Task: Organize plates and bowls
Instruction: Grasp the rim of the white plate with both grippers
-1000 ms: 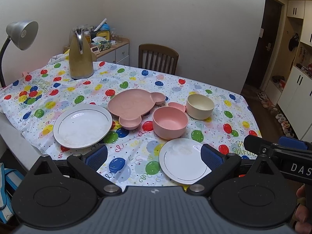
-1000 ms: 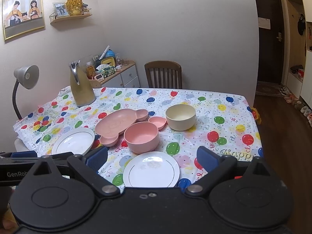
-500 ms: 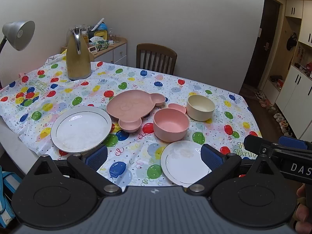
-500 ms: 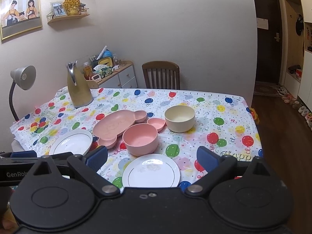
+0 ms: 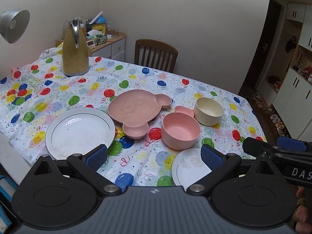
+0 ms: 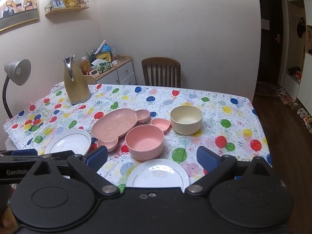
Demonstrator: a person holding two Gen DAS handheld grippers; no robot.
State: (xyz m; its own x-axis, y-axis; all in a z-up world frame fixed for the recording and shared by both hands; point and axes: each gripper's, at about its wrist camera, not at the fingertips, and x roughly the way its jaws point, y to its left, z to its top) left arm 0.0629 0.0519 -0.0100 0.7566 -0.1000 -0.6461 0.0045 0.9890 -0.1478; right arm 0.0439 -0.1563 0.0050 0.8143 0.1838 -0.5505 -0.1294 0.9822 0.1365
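Note:
On the balloon tablecloth lie a large white plate (image 5: 80,129) at the left, a pink bear-shaped plate (image 5: 134,110), a small pink dish (image 5: 184,110), a pink bowl (image 5: 180,133), a cream bowl (image 5: 208,111) and a small white plate (image 5: 190,170) at the near edge. The same items show in the right wrist view: large white plate (image 6: 69,142), pink plate (image 6: 115,125), pink bowl (image 6: 144,142), cream bowl (image 6: 186,119), small white plate (image 6: 158,175). My left gripper (image 5: 154,156) is open and empty above the near edge. My right gripper (image 6: 152,157) is open and empty over the small white plate.
A yellow thermos jug (image 5: 75,52) stands at the table's far left. A wooden chair (image 5: 156,55) is behind the table, a grey lamp (image 6: 16,74) at the left, a cluttered cabinet (image 6: 115,72) by the wall. The table drops off at the right toward the floor (image 6: 282,136).
Both grippers have moved slightly forward and left toward the table; the dishes look a little closer. Nothing on the table has moved. Both grippers stay open.

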